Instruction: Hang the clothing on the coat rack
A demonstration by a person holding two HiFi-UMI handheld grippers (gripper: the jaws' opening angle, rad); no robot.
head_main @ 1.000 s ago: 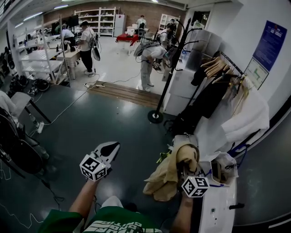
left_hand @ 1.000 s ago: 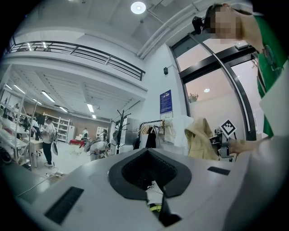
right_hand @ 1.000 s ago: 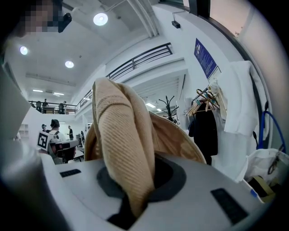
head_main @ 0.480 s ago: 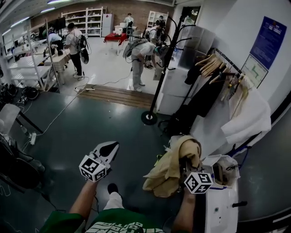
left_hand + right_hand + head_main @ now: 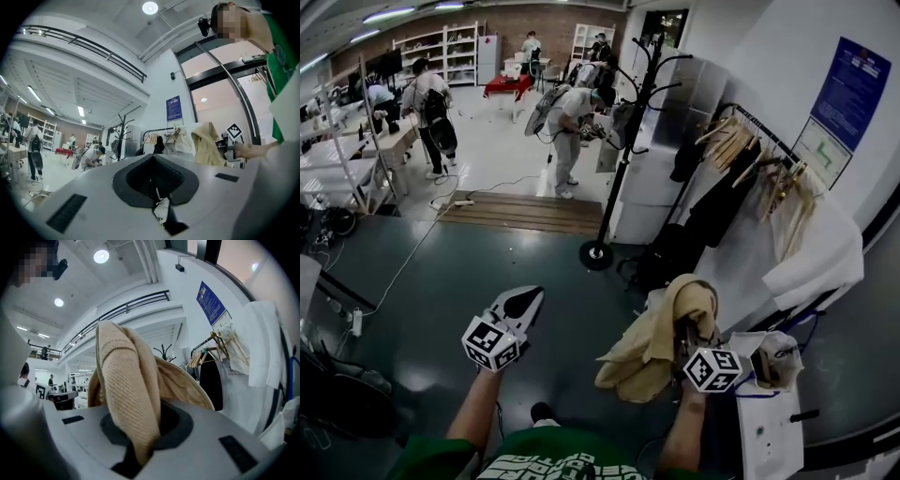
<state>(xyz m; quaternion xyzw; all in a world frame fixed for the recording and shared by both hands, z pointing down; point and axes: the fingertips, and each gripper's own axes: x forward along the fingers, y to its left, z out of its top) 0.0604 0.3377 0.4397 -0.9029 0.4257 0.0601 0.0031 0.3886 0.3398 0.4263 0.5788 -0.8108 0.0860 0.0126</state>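
Head view, near field:
- Left gripper [image 5: 517,305] sits at 7 o'clock, jaws pressed together, clenched on nothing I can make out.
- Right gripper [image 5: 692,339] sits at 5 o'clock, clamped on a tan ribbed garment [image 5: 652,347]. The cloth rises in a fold above the jaws and drapes down toward 8 o'clock of that gripper, clear of the floor [image 5: 487,272].
- A white surface [image 5: 769,431] lies just beside the right gripper, at its 4 o'clock.

Farther out:
- The black coat rack [image 5: 623,141] stands upright at 12 o'clock, well apart from the garment.
- A clothes rail with wooden hangers [image 5: 750,141] is at 2 o'clock.
- People [image 5: 567,112] are beyond, near 11 o'clock.
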